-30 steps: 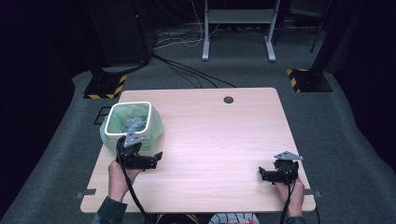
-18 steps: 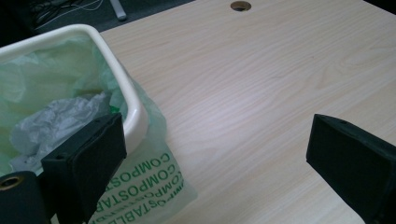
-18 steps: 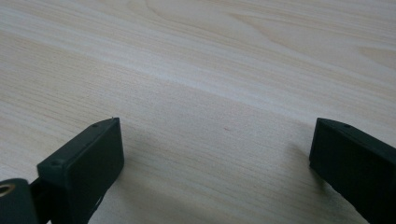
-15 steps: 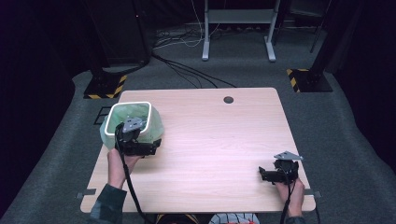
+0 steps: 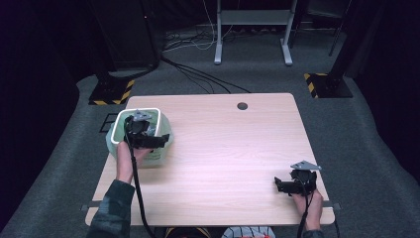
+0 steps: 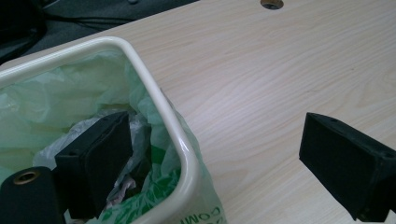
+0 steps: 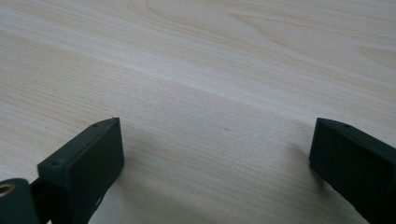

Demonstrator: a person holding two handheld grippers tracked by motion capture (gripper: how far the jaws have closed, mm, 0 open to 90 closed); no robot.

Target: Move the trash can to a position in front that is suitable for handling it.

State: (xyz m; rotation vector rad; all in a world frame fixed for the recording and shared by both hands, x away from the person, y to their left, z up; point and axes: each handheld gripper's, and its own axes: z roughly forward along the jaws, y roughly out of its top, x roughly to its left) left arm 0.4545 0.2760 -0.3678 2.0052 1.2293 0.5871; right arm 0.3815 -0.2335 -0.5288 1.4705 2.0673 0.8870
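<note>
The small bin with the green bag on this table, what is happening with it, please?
A person holds a gripper in each hand at a light wooden table. The left gripper straddles the cream rim of the small white bin lined with a green plastic bag, one jaw inside and one outside, gripping nothing; its jaws have just been closing slightly. The right gripper rests open over bare wood.

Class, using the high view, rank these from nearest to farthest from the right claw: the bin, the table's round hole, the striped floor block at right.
1. Round hole, far table edge.
2. Striped block, floor beyond the table's right corner; close to the hole's distance.
3. Bin, table's left side.
</note>
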